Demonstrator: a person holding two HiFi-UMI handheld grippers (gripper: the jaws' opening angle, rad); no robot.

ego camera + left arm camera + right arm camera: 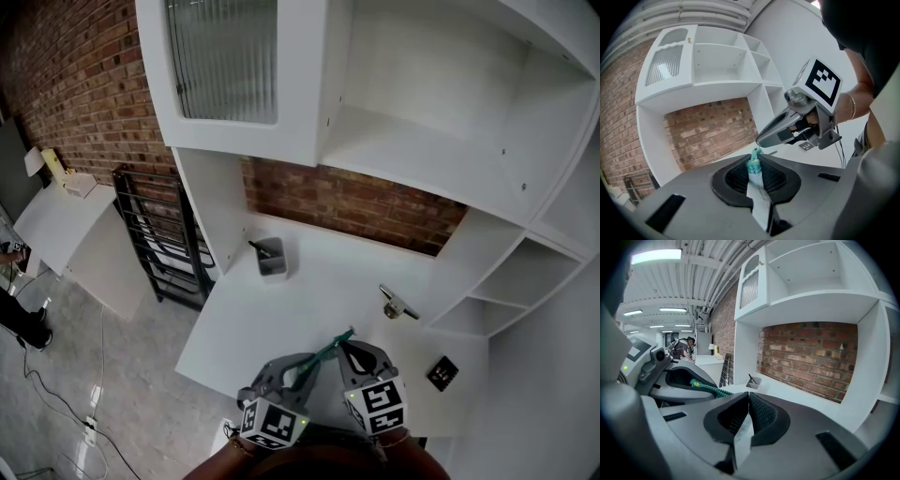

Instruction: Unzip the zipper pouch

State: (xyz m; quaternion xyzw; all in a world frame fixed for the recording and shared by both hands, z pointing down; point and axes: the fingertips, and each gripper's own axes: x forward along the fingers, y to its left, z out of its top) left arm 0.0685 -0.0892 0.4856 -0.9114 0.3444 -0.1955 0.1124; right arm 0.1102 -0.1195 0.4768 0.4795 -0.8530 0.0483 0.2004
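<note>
Bright, even light — fisheye-warped, dark-vignetted edges

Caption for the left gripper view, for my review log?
Left gripper, jaws shut on the zipper pouch; right gripper close beyond, white shelves and brick wall behind.

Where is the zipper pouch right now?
The zipper pouch is at the head view's bottom centre, over the white desk's front edge, stretched between the left hand-held gripper and right hand-held gripper, both shut on it.

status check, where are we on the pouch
Left gripper shut on one end of the teal-zippered fabric pouch. Right gripper shut on it too. Pouch off the white desk, nothing blocking.
</note>
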